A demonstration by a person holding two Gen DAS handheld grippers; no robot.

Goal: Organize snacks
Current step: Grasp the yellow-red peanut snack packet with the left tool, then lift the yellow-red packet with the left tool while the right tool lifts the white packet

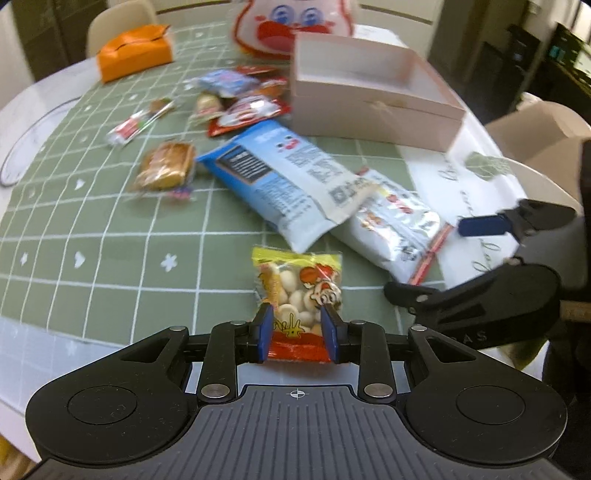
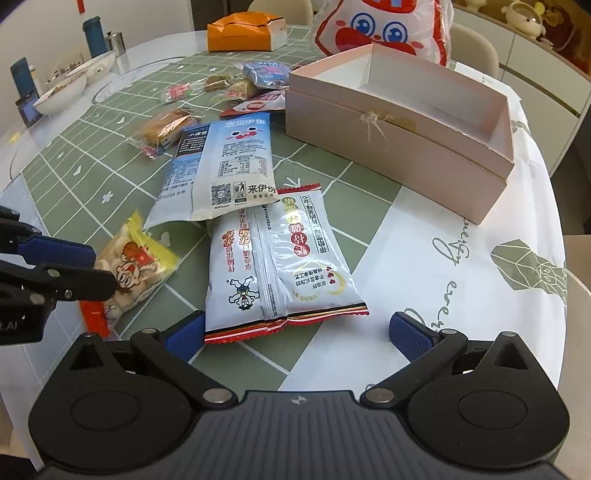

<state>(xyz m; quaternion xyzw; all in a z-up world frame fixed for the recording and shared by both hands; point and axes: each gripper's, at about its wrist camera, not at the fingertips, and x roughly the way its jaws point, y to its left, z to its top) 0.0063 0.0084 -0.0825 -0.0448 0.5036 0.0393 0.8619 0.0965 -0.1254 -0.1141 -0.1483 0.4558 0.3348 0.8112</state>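
Note:
My left gripper (image 1: 296, 312) is shut on a small yellow-and-orange packet of round white biscuits (image 1: 295, 284), its blue pads pressing the packet's orange end. In the right wrist view the same packet (image 2: 136, 266) sits low over the green checked cloth, with the left gripper (image 2: 94, 267) at the left edge. My right gripper (image 2: 297, 330) stands wide open with nothing held, its fingers on either side of the near end of a silver packet with red seams (image 2: 280, 258). A blue-and-white packet (image 2: 229, 162) overlaps that one. An open pink box (image 2: 399, 140) stands behind them, showing nothing inside.
Several small wrapped snacks (image 1: 236, 99) lie in a pile at the back. Beyond are an orange tissue box (image 1: 135, 51) and a clown-face bag (image 1: 291, 26). Bowls (image 2: 70, 83) and bottles stand far left. The round table's edge (image 2: 554, 206) drops away on the right.

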